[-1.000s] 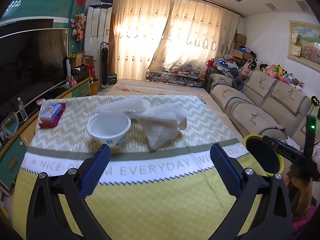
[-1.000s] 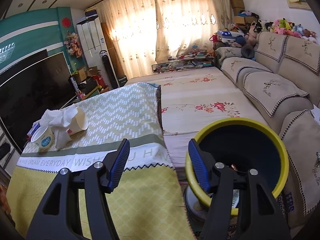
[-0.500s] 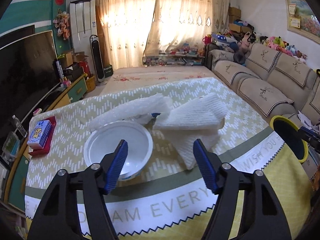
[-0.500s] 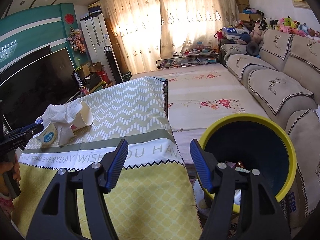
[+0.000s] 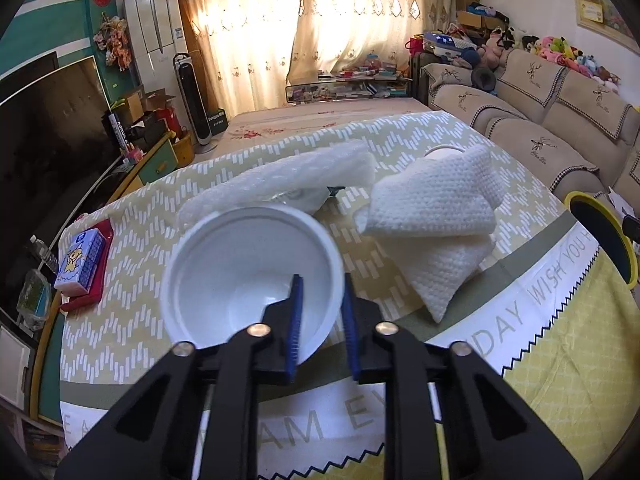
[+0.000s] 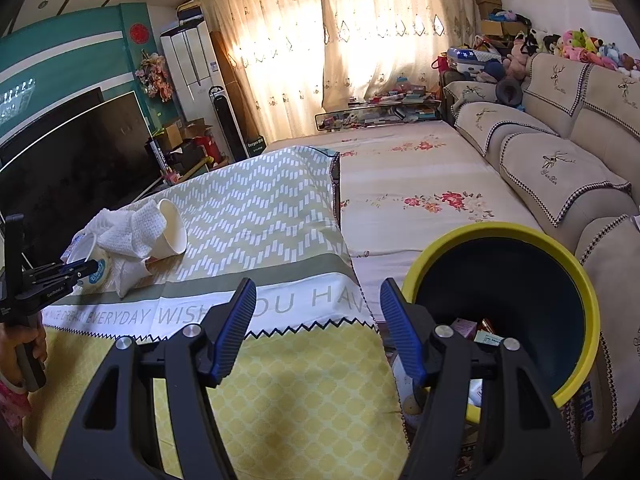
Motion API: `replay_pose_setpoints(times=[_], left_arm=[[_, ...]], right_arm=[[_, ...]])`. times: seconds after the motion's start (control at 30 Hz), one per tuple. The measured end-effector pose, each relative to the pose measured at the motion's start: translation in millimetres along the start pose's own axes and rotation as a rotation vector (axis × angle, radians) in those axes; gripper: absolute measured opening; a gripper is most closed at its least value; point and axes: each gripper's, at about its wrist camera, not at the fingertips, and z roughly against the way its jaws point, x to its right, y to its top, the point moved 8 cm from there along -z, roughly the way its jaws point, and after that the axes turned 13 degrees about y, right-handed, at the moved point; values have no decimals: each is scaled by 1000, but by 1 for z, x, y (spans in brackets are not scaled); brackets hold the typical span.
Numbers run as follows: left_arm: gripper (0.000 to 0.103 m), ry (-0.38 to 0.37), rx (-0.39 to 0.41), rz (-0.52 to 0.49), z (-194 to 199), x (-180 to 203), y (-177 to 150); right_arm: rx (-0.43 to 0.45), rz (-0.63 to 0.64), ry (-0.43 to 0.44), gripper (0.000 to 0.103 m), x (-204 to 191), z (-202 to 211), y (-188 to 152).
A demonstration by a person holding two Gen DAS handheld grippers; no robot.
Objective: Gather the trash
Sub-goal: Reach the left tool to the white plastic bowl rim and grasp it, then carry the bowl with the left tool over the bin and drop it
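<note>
Trash bowl (image 5: 248,280) is sitting near the table's (image 5: 560,360) front edge, and the left gripper (image 5: 322,312) has just been closing and is pinching its thin rim. The bowl is risking to tilt and slip out. The right gripper (image 6: 316,328) is waiting with jaws apart beside the bin (image 6: 500,236).

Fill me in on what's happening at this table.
A person is clearing trash with a handheld gripper in each hand. The left gripper has just closed its fingers on the rim of the white plastic bowl, one finger inside and one outside. A white cloth and bubble wrap lie beside it. The right gripper is open and empty, next to the yellow-rimmed bin.
</note>
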Motion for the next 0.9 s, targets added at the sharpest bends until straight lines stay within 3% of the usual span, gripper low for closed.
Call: replay_pose_setpoints(times=[0.17,0.47,0.63,0.9], left_arm=[[8,0,15,-3,15,0,-5],[7,-68,95,49,88,11,-11],[7,-107,162,20,130,38,-6],[7,-251,204,-63,162,118,13]], right_arm=[[-2,-8,0,61,3,0,-1],[22,-2,-1,61,4,4,-1],[43,45,-30,61,0,15,0],[150,39,-94,65,33,83,20]])
